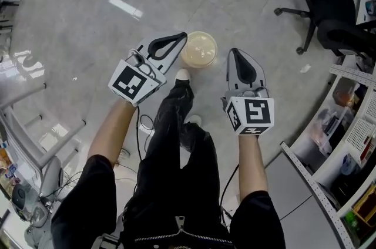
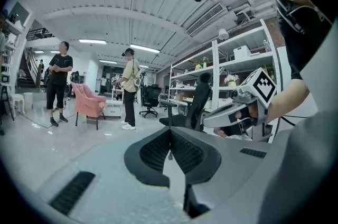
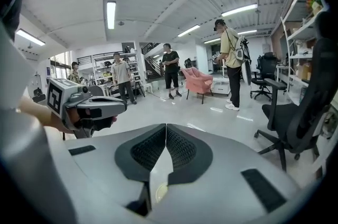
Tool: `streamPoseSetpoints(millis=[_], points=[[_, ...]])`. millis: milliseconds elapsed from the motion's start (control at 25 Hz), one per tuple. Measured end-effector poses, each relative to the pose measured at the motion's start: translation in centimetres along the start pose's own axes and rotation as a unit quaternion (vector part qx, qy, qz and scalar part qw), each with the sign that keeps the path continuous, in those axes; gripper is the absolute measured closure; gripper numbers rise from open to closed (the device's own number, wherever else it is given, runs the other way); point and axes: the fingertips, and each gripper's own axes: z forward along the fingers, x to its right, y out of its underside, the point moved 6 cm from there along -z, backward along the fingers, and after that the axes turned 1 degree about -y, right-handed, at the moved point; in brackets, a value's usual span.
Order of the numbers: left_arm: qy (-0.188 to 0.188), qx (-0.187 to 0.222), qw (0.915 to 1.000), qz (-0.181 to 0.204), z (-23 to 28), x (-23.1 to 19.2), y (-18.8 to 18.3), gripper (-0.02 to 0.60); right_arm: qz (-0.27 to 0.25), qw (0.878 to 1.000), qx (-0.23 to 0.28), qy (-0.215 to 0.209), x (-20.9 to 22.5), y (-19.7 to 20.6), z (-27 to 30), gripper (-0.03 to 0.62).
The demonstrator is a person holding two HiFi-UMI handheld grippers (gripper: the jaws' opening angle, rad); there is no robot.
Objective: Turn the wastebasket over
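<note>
Head view looks down on a grey floor (image 1: 76,36). On the left, the left gripper (image 1: 183,37) has its jaws pressed together with nothing between them. Its tip is just beside the left rim of the wastebasket (image 1: 198,49); contact unclear. The wastebasket is cream and round and sits on the floor between both gripper tips, just ahead of a white shoe (image 1: 183,74). Can't tell which end is up. The right gripper (image 1: 234,53) also has its jaws pressed together and empty, with the tip near the wastebasket's right side and a gap showing. A black office chair (image 1: 326,13) is farther right, well apart. Shelves (image 1: 346,124) run along the floor's right edge. Left gripper view has the pads (image 2: 156,151) meeting, with a pink armchair (image 2: 87,104) behind. Right gripper view has the pads meeting, with a cream sliver of wastebasket below them.
</note>
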Motion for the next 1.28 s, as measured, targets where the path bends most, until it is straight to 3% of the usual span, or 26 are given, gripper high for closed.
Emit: streamPoseSetpoints(millis=[520,960,1280], points=[[0.004,0.022,0.9979,0.061,4.4,-0.9,17.7,0.575,-0.027,0.998,0.049,-0.008,3.7,15.6,6.3,0.583],[0.003,0.004,0.9976,0.069,7.4,-2.6,33.4,0.575,-0.047,0.996,0.08,-0.011,6.5,28.8,12.5,0.583],[-0.003,-0.001,0.9976,0.069,8.5,-1.6,40.6,0.575,-0.072,0.994,0.075,-0.026,7.2,34.6,13.6,0.583]])
